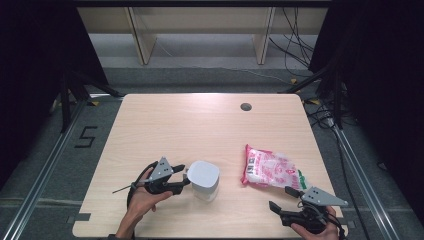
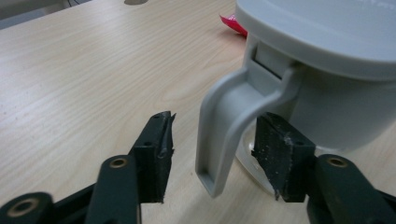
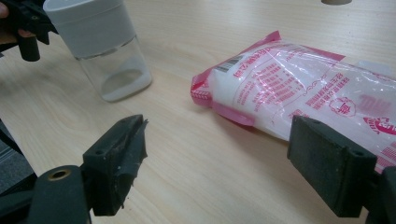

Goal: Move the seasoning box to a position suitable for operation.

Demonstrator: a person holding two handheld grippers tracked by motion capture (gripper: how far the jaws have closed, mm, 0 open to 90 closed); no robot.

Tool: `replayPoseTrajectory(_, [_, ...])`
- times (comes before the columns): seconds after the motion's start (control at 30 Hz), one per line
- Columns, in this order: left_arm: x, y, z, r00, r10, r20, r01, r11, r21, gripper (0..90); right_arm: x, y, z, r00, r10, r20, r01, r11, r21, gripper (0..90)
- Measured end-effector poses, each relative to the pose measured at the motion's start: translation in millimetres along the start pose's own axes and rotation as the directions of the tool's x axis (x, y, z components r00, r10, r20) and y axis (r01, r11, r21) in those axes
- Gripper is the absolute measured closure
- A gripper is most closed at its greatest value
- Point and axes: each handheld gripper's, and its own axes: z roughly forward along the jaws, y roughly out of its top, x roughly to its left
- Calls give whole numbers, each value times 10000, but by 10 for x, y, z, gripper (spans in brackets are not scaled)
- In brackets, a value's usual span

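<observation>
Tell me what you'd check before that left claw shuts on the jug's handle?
1. Handle between the left gripper's jaws: ok.
2. Pads pressing on handle: not ok, a gap shows on the left pad's side; contact on the other side cannot be told.
3. Jug upright on the table: ok.
4. Lid on the jug: ok; whether locked, cannot tell.
5. Bag apart from the jug: ok.
6. Right gripper open, off the bag: ok.

Left gripper (image 1: 184,176) held level in the left hand (image 1: 142,197), jaws partly apart, neither pad pressing, right gripper (image 1: 284,197) low at the near edge in the right hand (image 1: 320,231), jaws spread wide, nothing gripped
</observation>
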Motion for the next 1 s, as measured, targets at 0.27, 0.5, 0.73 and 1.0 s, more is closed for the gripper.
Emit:
replayPoseTrajectory(0.27, [-1, 1, -19, 9969, 766, 187, -766, 9971, 20, 711, 0, 2, -7, 9999, -56, -88, 57, 10000, 36, 206])
replayPoseTrajectory(0.5, [-138, -129, -238, 9978, 425, 500, -423, 9991, -46, 698, 4, 0, -11, 9998, -69, -169, 68, 10000, -33, 206])
replayPoseTrajectory(0.73, [-196, -144, -341, 9953, 293, 926, -261, 9990, -357, 643, 10, 0, -3, 9995, -123, -299, 125, 9999, 47, 206])
replayPoseTrajectory(1.0, [-197, -104, -406, 9882, 409, 1478, -294, 9964, -789, 592, 4, -3, 5, 9994, -242, -230, 243, 9997, 42, 206])
